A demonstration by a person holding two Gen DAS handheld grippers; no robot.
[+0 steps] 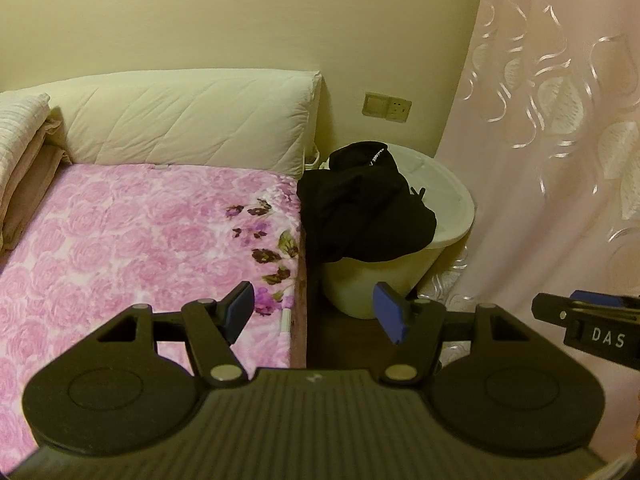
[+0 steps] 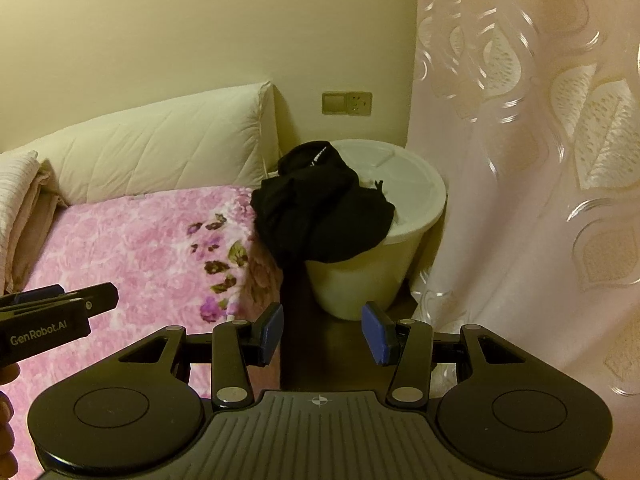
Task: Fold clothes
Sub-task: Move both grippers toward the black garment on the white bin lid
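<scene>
Lying bunched on the lidded white bin (image 2: 408, 196) at one o'clock off the bed (image 2: 132, 248), the black garment (image 2: 320, 208) is waiting unfolded. Left gripper (image 1: 314, 314) and right gripper (image 2: 322, 332) are hovering wide open, holding nothing. Judging by this, reaching for the fabric is coming.

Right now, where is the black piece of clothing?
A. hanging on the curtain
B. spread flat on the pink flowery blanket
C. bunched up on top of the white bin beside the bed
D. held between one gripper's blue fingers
C: the black garment sits crumpled on the lid of the white bin next to the bed, and both the left gripper and the right gripper are open and empty.
</scene>
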